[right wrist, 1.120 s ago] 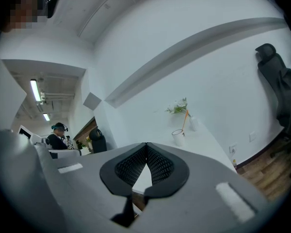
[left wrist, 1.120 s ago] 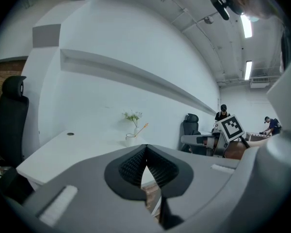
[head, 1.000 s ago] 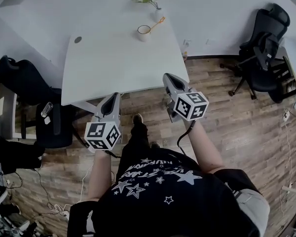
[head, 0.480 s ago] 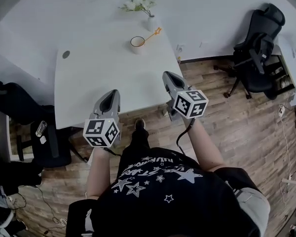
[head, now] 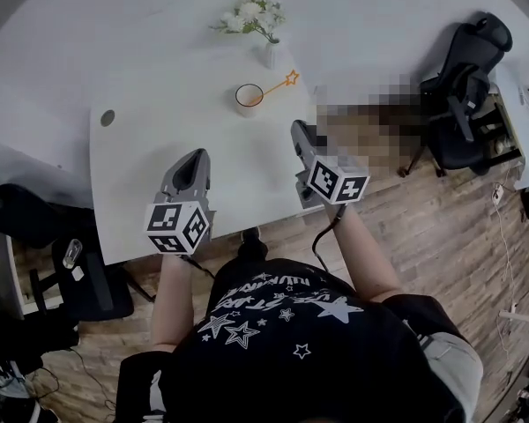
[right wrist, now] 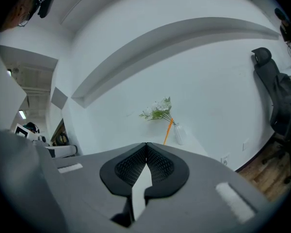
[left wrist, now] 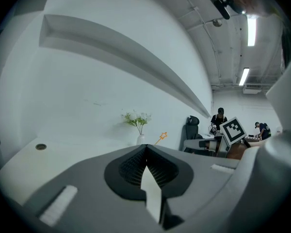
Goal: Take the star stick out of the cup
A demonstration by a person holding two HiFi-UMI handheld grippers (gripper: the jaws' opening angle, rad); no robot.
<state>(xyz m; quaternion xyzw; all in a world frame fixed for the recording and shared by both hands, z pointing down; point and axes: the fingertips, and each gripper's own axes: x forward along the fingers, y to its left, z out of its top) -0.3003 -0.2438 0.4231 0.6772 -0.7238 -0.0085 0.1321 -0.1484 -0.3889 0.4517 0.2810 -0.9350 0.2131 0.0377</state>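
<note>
A white cup (head: 249,99) stands at the far side of the white table (head: 150,192), with the orange star stick (head: 282,83) leaning out of it to the right. In the left gripper view only the star (left wrist: 163,136) shows above the jaws; the right gripper view shows the orange stick (right wrist: 168,130). My left gripper (head: 197,154) (left wrist: 146,147) and right gripper (head: 297,129) (right wrist: 146,144) hover over the near part of the table, well short of the cup. Both are shut with nothing between the jaws.
A small white vase (head: 269,55) of white flowers (head: 251,14) stands just behind the cup by the wall. A round cable hole (head: 108,117) sits at the table's left. A black office chair (head: 463,86) stands to the right and another (head: 18,218) to the left.
The person has walked up to the table. Both grippers have gone from over the floor to over the table's near edge, and the cup is closer. The jaws have stayed shut.
</note>
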